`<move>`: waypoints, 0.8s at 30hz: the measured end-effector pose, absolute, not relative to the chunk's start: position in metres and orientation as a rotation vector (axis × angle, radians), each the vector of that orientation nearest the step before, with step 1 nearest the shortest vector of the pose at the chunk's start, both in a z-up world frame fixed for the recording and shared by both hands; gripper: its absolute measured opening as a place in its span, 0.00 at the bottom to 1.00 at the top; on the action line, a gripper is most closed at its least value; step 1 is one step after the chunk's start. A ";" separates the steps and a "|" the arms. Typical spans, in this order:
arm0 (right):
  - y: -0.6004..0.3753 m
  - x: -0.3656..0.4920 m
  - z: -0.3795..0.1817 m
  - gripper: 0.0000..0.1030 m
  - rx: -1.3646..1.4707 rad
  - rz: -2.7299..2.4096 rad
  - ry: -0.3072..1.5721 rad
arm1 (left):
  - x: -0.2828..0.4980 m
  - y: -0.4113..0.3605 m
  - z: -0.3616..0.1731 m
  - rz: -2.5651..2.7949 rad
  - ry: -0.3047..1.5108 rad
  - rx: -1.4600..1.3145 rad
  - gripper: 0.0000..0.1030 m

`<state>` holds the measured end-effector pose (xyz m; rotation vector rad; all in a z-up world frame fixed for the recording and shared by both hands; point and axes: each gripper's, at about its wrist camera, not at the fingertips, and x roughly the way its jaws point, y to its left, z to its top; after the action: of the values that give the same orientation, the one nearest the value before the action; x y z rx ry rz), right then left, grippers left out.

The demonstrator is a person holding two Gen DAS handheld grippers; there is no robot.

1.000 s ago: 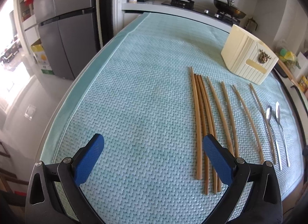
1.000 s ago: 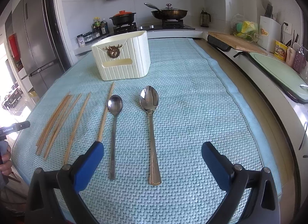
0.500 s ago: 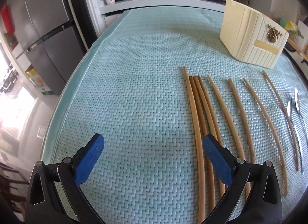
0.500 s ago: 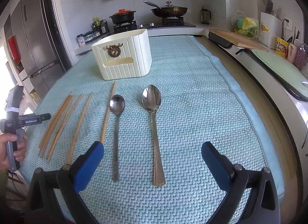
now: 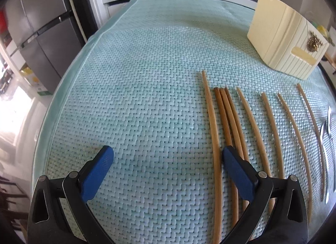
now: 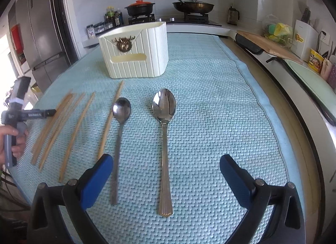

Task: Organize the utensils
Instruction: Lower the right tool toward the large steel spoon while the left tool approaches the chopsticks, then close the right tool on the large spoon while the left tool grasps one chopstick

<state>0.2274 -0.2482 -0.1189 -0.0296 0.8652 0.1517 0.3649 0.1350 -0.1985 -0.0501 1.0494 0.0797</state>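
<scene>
Chopsticks (image 5: 216,139) lie loose in a row on mat (image 5: 136,97), none grasped. Left gripper (image 5: 166,166) spread wide, empty, leftmost stick between its fingers, likely lining up a pick. Right gripper (image 6: 166,172) also spread, empty, straddling large spoon (image 6: 164,139); small spoon (image 6: 119,130) beside. Holder (image 6: 134,53) behind, untouched. Only right view shows the hand (image 6: 10,141) and whole spoons.

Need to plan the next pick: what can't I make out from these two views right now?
- Holder inside: hidden by its own front wall in both views.
- Spoons: in the left view, squeezed against the right edge and too thin to tell apart.
- Chopsticks' near ends: in the left view, covered by the left tool's finger.
- Small spoon handle: in the right view, partly behind the right tool's finger.
</scene>
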 end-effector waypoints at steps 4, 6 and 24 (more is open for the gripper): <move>-0.242 0.252 -0.136 0.99 -0.115 0.171 0.914 | 0.377 0.143 -0.198 0.068 1.080 -0.037 1.00; -0.241 0.264 -0.143 0.99 -0.127 0.175 0.930 | 0.380 0.144 -0.197 0.056 1.096 -0.031 1.00; -0.221 0.348 -0.147 0.59 -0.129 0.211 1.031 | 0.470 0.131 -0.176 -0.033 1.212 0.044 0.65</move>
<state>0.3481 -0.2214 -0.1475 -0.1293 1.0306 0.2108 0.4697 0.1313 -0.1756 0.0435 1.2116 -0.0330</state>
